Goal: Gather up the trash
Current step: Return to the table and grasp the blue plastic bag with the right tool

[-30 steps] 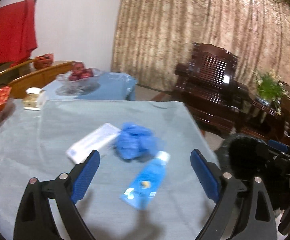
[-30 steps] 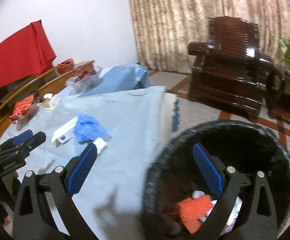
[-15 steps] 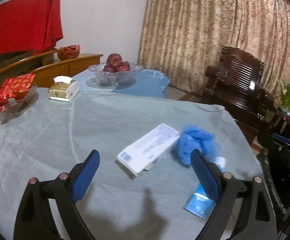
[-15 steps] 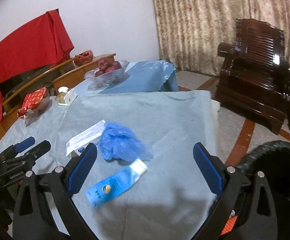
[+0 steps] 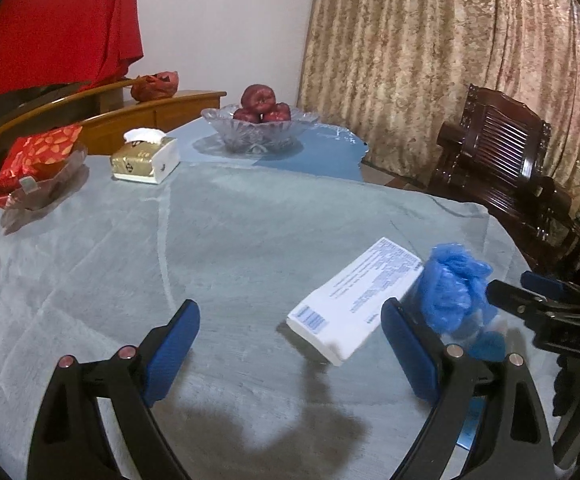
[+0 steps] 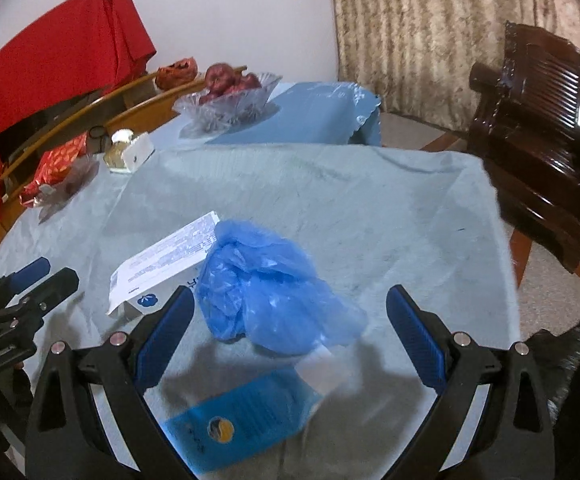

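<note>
A crumpled blue plastic bag [image 6: 266, 288] lies on the grey tablecloth [image 6: 370, 208], with a flat white box [image 6: 162, 260] at its left and a blue tube [image 6: 246, 420] in front. My right gripper [image 6: 290, 336] is open and empty, hovering just above the bag and tube. My left gripper [image 5: 290, 348] is open and empty above the cloth, the white box [image 5: 354, 300] and blue bag [image 5: 454, 292] lying toward its right finger. Each gripper shows at the edge of the other's view.
A glass fruit bowl [image 5: 258, 124], a tissue box [image 5: 146, 160] and a red packet in a dish [image 5: 34, 168] stand at the table's far side. A dark wooden armchair [image 6: 546, 92] stands right. The black bin's rim [image 6: 570, 344] shows at right.
Both grippers swung left, away from the bin and over the table. The right one came close above the blue bag and tube. Both stayed open.
</note>
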`<state>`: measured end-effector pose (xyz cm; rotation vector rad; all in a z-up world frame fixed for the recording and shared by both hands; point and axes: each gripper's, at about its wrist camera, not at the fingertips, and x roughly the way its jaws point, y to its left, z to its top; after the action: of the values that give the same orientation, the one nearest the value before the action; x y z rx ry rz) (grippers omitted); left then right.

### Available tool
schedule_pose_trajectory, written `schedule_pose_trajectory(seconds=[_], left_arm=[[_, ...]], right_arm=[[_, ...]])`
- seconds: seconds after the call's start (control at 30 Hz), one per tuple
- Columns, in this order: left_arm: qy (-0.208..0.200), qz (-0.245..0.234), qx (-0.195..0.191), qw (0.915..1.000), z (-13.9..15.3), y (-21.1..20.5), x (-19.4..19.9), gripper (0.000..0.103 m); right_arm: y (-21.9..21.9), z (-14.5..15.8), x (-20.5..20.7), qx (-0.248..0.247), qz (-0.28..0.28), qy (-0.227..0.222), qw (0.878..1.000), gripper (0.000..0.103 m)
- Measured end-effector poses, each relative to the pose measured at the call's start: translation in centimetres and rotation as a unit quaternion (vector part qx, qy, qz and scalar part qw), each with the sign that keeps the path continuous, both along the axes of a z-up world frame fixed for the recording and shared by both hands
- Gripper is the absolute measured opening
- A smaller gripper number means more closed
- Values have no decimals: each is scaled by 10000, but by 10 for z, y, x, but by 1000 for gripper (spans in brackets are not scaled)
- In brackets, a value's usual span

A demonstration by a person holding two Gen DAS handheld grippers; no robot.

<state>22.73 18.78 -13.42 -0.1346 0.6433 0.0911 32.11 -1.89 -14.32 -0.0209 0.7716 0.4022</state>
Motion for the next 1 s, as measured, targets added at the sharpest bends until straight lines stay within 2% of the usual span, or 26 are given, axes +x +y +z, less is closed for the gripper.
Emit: schedule_pose_trajectory(seconds=[0.33,0.4,0.47,0.63,1.0], left_arm=[[110,-8,13,9999,-12,8,15,90],[142,-42,1,9999,-14,9,19,90],[179,-78,5,9998,-17,8,23,90],[286,-186,-57,9994,-24,2,32,90],[547,-682,-137,9961,-36,-20,61,94]], right_arm=[[23,-29,29,-135,156,369,9991,94],[23,-33,32,-83,258,470,9985,79],[23,-36,35,-59,367,552,9978,60],[23,-34,35,-42,578,533,9969,41],[-8,-15,31,135,245,272,9992,39]])
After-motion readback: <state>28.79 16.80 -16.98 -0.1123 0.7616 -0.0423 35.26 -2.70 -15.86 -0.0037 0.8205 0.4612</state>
